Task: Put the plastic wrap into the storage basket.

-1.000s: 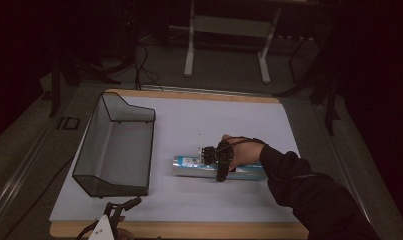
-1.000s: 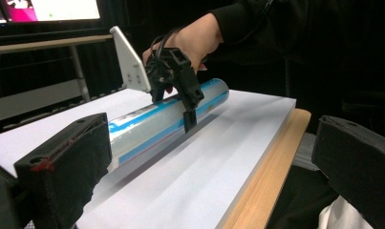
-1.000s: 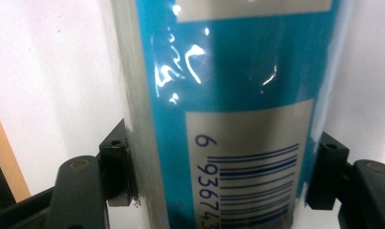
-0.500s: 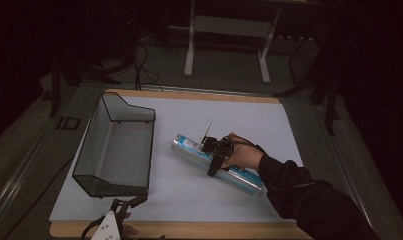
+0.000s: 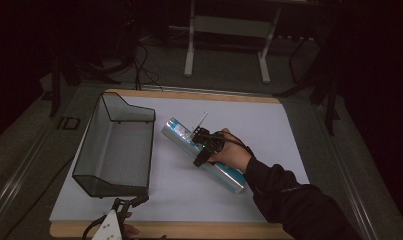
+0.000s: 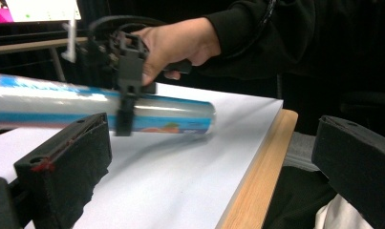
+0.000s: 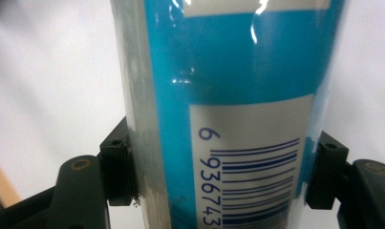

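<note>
A long blue and silver wrapped roll (image 5: 178,133) hangs slanted just over the white sheet, its upper end pointing toward the basket. My right gripper (image 5: 201,150) is shut on its middle, held by a hand in a black sleeve. In the right gripper view both pads (image 7: 119,168) press the sides of the roll (image 7: 228,71), whose barcode faces the camera. My left gripper (image 5: 131,201) waits open at the near table edge. In the left gripper view, the left gripper (image 6: 214,133) holds nothing, and beyond it the right gripper (image 6: 125,95) clamps the roll (image 6: 47,102).
A dark mesh basket (image 5: 91,137) with a tall back wall stands on the left of the white sheet (image 5: 269,125). The wooden table edge (image 5: 199,230) runs along the front. A metal stand (image 5: 189,55) and cables sit on the floor behind.
The roll has swung from lying across the table to a slant, its left end moving back toward the basket. The right hand has risen and shifted slightly. The left gripper stayed put.
</note>
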`<action>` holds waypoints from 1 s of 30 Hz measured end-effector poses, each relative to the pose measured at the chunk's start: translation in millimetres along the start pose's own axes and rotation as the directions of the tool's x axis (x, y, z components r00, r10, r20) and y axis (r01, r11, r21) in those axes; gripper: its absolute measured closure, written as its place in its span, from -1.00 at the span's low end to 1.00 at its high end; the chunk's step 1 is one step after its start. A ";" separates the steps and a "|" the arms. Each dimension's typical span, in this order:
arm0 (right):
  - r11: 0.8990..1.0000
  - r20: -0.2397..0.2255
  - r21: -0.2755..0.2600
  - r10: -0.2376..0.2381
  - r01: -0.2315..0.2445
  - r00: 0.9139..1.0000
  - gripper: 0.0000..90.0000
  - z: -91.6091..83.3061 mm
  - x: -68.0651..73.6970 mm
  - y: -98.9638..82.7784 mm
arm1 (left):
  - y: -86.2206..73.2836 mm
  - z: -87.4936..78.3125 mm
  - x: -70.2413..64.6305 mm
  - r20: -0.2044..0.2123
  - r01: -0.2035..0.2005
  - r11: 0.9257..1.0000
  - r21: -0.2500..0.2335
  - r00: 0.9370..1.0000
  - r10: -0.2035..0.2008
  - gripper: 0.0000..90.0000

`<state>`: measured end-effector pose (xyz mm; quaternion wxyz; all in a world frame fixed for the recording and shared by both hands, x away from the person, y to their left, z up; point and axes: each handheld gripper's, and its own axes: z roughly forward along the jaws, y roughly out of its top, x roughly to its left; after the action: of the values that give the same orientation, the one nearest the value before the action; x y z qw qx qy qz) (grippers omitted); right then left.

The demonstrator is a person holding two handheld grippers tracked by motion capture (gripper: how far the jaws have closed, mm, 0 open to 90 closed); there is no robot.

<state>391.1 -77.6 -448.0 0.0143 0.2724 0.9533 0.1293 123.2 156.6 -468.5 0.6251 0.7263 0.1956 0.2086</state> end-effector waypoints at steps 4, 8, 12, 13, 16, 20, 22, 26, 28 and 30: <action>0.998 -0.005 -0.057 0.035 -0.036 0.999 -0.30 -5.7 3.4 13.0 | 0.1 0.1 -0.5 0.003 -0.001 1.000 -0.001 1.000 0.001 -0.99; 0.992 -0.025 -0.109 0.063 -0.065 0.998 -0.30 -11.2 9.0 24.6 | 0.1 0.2 -0.4 0.003 -0.001 1.000 -0.002 1.000 0.001 -0.99; 0.986 -0.028 -0.149 0.078 -0.081 0.997 -0.30 -14.7 17.7 37.0 | 0.3 0.0 -1.0 0.004 -0.003 1.000 -0.001 1.000 0.003 -0.99; 0.983 -0.034 -0.159 0.085 -0.089 0.996 -0.30 -16.1 20.1 40.0 | 0.4 -0.3 -1.1 0.004 -0.004 1.000 -0.002 1.000 0.004 -0.99; 0.977 -0.033 -0.190 0.089 -0.093 0.996 -0.30 -21.3 27.9 50.0 | 0.6 -1.0 -0.9 -0.001 -0.003 1.000 -0.006 1.000 0.003 -0.99; 0.966 -0.029 -0.230 0.114 -0.117 0.993 -0.30 -28.2 36.8 65.4 | 0.8 -1.8 -0.7 -0.004 -0.001 1.000 -0.009 1.000 0.001 -0.99; 0.959 -0.025 -0.254 0.120 -0.122 0.992 -0.30 -31.7 39.8 72.9 | 0.9 -2.2 -0.9 -0.006 -0.002 1.000 -0.010 1.000 0.002 -0.99; 0.938 -0.047 -0.305 0.157 -0.164 0.986 -0.30 -37.8 43.2 85.5 | 1.0 -2.8 -0.8 -0.005 0.000 1.000 -0.012 1.000 0.000 -0.99; 0.927 -0.062 -0.328 0.168 -0.179 0.984 -0.30 -40.9 45.3 91.6 | 1.1 -3.1 -0.5 -0.010 -0.001 1.000 -0.014 1.000 0.001 -0.99; 0.921 -0.061 -0.345 0.170 -0.181 0.984 -0.30 -43.8 49.0 97.9 | 1.2 -3.7 -0.4 -0.012 0.000 1.000 -0.016 1.000 0.000 -0.99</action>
<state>395.6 17.7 -378.7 0.0365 0.3478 0.8871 0.3012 120.9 159.2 -466.9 0.6296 0.7200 0.1980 0.2146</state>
